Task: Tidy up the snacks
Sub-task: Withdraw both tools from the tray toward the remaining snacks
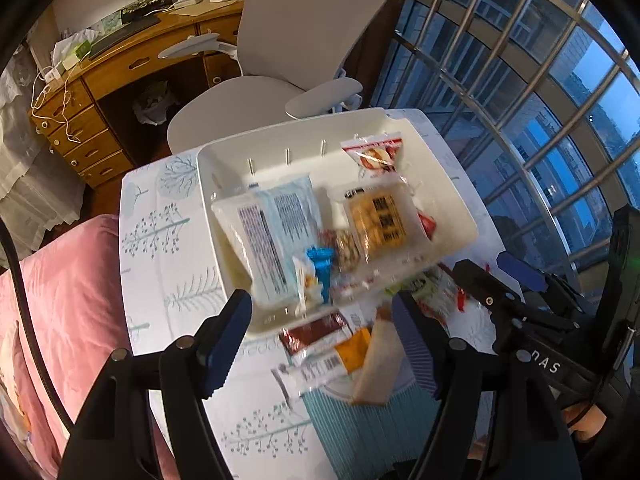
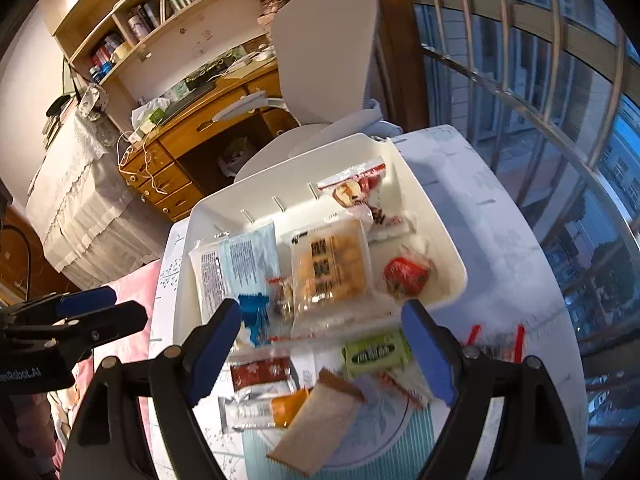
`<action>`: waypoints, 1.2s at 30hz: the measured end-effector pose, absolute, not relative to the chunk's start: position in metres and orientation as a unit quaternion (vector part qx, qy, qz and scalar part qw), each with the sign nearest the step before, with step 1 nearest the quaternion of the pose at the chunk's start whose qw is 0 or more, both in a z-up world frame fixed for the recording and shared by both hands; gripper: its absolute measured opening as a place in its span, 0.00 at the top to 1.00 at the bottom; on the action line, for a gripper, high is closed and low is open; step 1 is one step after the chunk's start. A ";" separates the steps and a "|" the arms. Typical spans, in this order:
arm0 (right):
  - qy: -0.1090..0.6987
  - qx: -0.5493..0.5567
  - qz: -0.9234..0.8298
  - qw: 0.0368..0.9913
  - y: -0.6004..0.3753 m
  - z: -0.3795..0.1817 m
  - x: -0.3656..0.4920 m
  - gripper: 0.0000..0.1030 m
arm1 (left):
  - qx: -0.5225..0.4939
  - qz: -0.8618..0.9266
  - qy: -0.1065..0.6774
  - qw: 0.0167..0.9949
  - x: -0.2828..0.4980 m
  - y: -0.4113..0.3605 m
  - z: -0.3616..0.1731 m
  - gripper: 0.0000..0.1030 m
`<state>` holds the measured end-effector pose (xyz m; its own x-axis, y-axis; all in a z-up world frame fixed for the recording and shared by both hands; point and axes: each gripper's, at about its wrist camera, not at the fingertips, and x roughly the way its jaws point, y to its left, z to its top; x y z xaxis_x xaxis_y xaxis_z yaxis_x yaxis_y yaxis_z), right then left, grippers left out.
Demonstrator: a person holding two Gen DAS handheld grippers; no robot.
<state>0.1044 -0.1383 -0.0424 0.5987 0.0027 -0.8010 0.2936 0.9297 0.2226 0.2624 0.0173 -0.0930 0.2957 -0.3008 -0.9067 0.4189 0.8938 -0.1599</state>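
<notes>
left hand-held gripper (image 1: 320, 340) fingers apart, empty | right hand-held gripper (image 2: 324, 350) fingers apart, empty | loose snack packets (image 2: 304, 396) on worktop (image 2: 500, 264) between its fingers — white bin (image 2: 448, 248) just beyond

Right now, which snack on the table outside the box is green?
The little green packet, lying on the table just in front of the white box. The other loose snacks beside it are dark red, orange and tan.

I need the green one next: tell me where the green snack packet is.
The green snack packet lies on the table just outside the white bin's near wall, close inside the right gripper's right finger.
</notes>
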 end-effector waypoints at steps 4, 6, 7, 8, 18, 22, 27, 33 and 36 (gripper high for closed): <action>0.438 0.179 -0.098 0.876 -0.128 -0.046 0.075 0.19 | 0.057 -0.236 0.554 0.796 0.234 0.031 -0.096 0.29; 0.440 0.184 -0.104 0.873 -0.121 -0.049 0.058 0.19 | 0.061 -0.241 0.557 0.792 0.221 0.034 -0.101 0.29; 0.440 0.185 -0.105 0.873 -0.118 -0.051 0.053 0.19 | 0.063 -0.244 0.560 0.789 0.213 0.037 -0.104 0.29; 0.440 0.186 -0.109 0.872 -0.114 -0.053 0.044 0.19 | 0.063 -0.247 0.562 0.787 0.207 0.039 -0.106 0.29; 0.445 0.193 -0.130 0.865 -0.094 -0.075 -0.022 0.19 | 0.051 -0.260 0.586 0.766 0.157 0.057 -0.139 0.29; 0.450 0.177 -0.140 0.864 -0.093 -0.083 -0.039 0.19 | 0.050 -0.257 0.591 0.763 0.145 0.061 -0.149 0.29; 0.454 0.158 -0.145 0.865 -0.102 -0.089 -0.046 0.19 | 0.078 -0.237 0.592 0.766 0.135 0.055 -0.157 0.29; 0.456 0.116 -0.131 0.873 -0.116 -0.095 -0.044 0.19 | 0.105 -0.226 0.601 0.759 0.134 0.032 -0.167 0.28; 0.463 0.098 -0.120 0.873 -0.129 -0.099 -0.041 0.19 | 0.114 -0.215 0.604 0.759 0.135 0.016 -0.170 0.28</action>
<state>-0.0415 -0.1286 -0.0986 0.5432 -0.1186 -0.8312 0.3001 0.9520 0.0603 0.1352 0.0158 -0.1705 0.1785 -0.1897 -0.9655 0.4640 0.8815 -0.0874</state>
